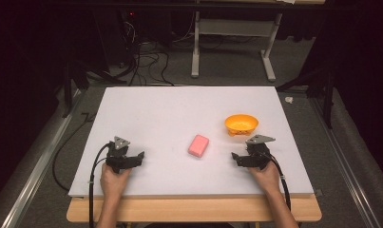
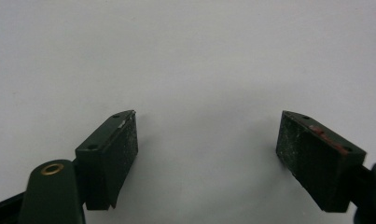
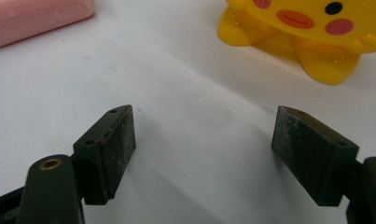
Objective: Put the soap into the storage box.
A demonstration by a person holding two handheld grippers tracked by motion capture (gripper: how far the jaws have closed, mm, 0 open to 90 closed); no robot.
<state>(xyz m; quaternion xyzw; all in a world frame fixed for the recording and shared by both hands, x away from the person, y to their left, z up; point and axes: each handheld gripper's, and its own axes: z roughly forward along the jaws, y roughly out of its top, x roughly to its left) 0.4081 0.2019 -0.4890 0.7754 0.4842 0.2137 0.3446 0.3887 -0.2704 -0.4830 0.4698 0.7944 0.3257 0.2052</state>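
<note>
Pink soap bar point(image 1: 198, 145) flat mid-table point(image 1: 179, 109), between the two grippers, long axis tilted toward the yellow bowl point(image 1: 241, 124). Right gripper point(image 1: 240, 159) nearer to both, left gripper point(image 1: 137, 159) farther off. Both jaws spread wide, holding nothing.

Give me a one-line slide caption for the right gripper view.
Open right gripper faces a yellow cartoon-faced plastic bowl, pink rectangular soap bar at upper left.

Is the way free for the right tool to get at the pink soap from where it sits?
Probably yes: the right tool is open, and only bare table lies between it and the soap; the bowl stands off to the side.
</note>
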